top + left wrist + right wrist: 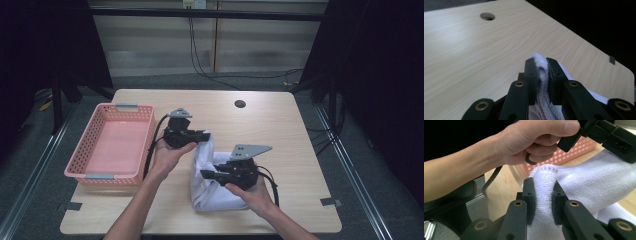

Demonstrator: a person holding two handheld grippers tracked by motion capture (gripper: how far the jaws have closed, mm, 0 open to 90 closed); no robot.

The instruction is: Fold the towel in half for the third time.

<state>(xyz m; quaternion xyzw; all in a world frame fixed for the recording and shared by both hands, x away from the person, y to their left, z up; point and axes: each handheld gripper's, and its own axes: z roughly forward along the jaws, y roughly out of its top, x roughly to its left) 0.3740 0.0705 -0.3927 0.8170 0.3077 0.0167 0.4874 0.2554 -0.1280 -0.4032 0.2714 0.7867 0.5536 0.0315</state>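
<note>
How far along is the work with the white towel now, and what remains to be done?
Done: both grips are made. The left gripper and the right gripper each pinch an edge of the white towel between their jaws. In hand: the towel is held partly raised, its lower part on the table. Left: probably folding it or placing it in the pink basket, which holds nothing.

Both forearms are reaching in from the near edge; the left hand is gripping the left gripper, which is pointing right, jaws pinching tight on white towel; the right hand is wrapping the right gripper, which is pointing left, jaws likewise clamping a fold of it.
</note>
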